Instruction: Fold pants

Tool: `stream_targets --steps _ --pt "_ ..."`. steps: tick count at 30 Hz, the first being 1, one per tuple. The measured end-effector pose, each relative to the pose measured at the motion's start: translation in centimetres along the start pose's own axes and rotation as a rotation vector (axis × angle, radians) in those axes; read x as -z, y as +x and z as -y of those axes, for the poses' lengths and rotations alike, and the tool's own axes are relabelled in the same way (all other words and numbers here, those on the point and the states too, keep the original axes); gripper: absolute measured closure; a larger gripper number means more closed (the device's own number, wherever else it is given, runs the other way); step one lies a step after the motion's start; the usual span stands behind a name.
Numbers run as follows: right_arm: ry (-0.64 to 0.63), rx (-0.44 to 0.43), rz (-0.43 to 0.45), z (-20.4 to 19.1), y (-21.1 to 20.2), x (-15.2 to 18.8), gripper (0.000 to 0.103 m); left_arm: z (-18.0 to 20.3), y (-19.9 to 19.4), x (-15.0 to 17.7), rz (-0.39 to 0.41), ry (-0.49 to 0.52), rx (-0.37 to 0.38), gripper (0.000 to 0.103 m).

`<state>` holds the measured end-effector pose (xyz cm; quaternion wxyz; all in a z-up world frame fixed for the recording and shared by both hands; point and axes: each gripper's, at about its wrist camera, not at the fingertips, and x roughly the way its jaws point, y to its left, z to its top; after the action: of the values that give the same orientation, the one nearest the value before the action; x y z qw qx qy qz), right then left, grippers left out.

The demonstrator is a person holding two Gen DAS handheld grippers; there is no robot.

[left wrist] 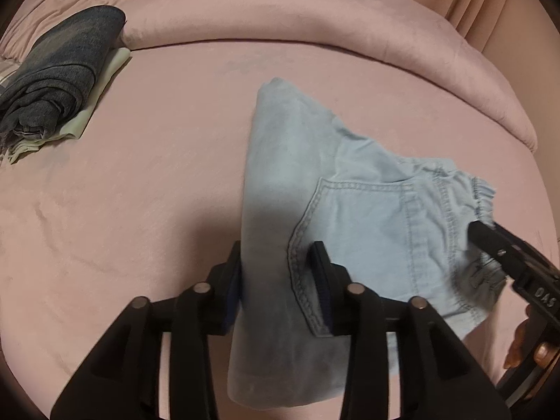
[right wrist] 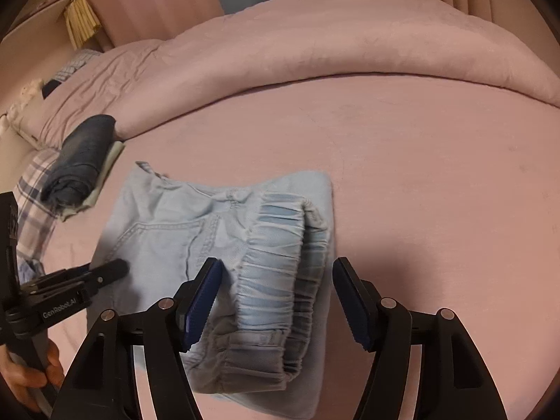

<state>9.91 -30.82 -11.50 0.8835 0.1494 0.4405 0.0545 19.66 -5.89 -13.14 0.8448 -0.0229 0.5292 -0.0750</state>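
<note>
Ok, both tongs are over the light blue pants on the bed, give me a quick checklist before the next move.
1. Left tongs free of the cloth: cannot tell; a fold sits between them.
2. Right tongs open: ok, waistband lies between, untouched.
3. Light blue pants folded compactly: ok, in a bundle with the waistband on top.
4. Pants flat on the bed: ok.
5. Clear of the dark folded stack: ok, apart.
</note>
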Motion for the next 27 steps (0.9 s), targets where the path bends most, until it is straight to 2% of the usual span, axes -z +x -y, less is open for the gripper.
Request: stream_targets --steps 5,7,10,14,17,19,21,23,27 --pt "-0.015 0.043 0.002 0.6 -0.1 0.1 0.027 -1.1 1.0 0.3 -0.024 -0.023 -0.025 0.038" --pt "-0.012 0.046 -0.002 0.9 -0.1 0.1 0.026 -1.5 1.1 0.4 -0.028 -0.034 -0.028 0.029" --pt "0.005 0.039 -0.01 1.2 -0.3 0.1 0.026 -2.0 1.1 0.6 -0.036 -0.047 -0.026 0.025" --pt "-0.002 0.041 0.013 1.0 -1.7 0.4 0.026 -2.0 0.3 1.1 -0.034 -0.047 -0.03 0.024" --pt "-0.003 0.026 0.035 0.8 -2.6 0.9 0.026 -2.0 0.3 1.8 -0.044 -0.04 -0.052 0.012" --pt "-0.035 0.05 0.005 0.4 -1.9 1.5 0.026 -2.4 0.8 1.9 -0.049 -0.042 -0.067 0.004" --pt "-0.058 0.078 -0.043 0.4 -0.6 2.4 0.026 -2.7 1.2 2.1 -0.058 -0.052 -0.07 0.0" --pt "-0.049 0.079 -0.052 0.7 0.2 2.7 0.021 -3.0 1.7 2.3 -0.065 -0.056 -0.061 0.0" --pt "-0.017 0.082 -0.059 1.0 0.2 2.5 0.02 -3.2 1.3 2.2 -0.06 -0.062 -0.06 0.001"
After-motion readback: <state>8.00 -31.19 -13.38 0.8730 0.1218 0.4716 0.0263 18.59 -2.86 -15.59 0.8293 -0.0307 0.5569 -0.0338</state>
